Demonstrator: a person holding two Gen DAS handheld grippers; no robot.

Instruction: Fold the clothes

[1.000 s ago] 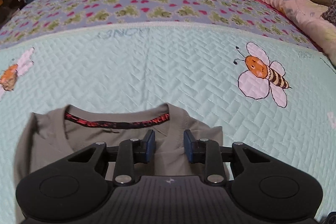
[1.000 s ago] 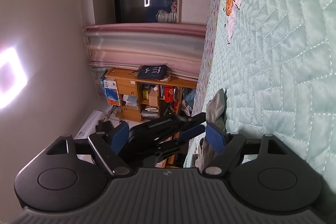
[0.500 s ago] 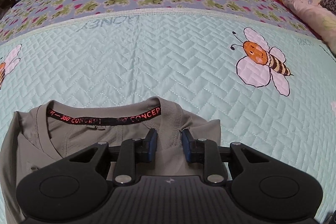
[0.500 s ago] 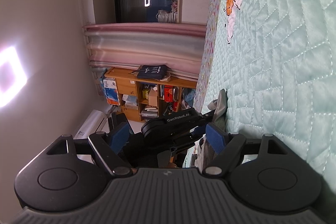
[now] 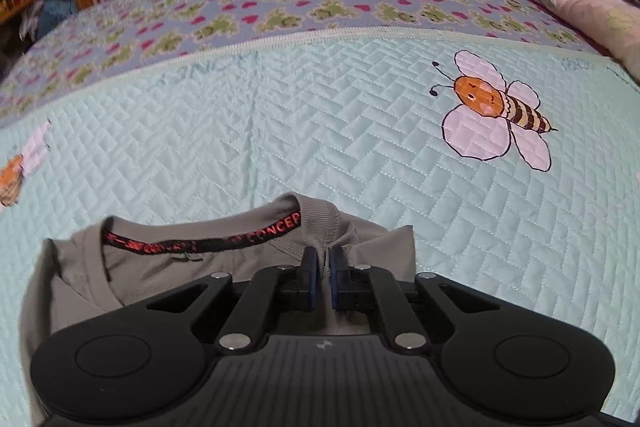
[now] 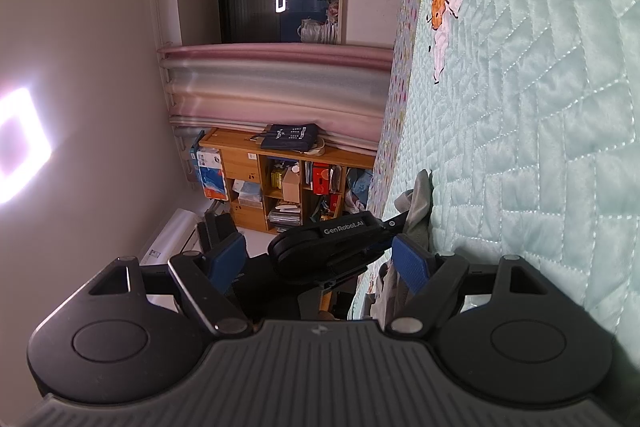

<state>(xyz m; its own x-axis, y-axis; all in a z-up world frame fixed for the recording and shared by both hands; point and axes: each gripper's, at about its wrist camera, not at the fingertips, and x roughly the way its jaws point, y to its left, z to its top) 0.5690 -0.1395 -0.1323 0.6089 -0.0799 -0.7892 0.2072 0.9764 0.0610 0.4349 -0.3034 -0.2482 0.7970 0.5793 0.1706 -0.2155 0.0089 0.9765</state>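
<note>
Your shirt (image 5: 168,267): grey-brown, black neck tape with red lettering. Quilt (image 5: 280,131) under it: pale mint, herringbone stitching, orange-and-brown striped bee (image 5: 496,111) with white wings. Far blanket (image 5: 280,7): blue-grey, green frogs, pink hearts. Your gripper pads (image 5: 310,279): blue on black.

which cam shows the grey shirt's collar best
The left wrist view. There the grey shirt lies on the quilt with its collar open toward the lens, and the left gripper pinches the neckline. The right wrist view shows only a bunched edge of it.
</note>
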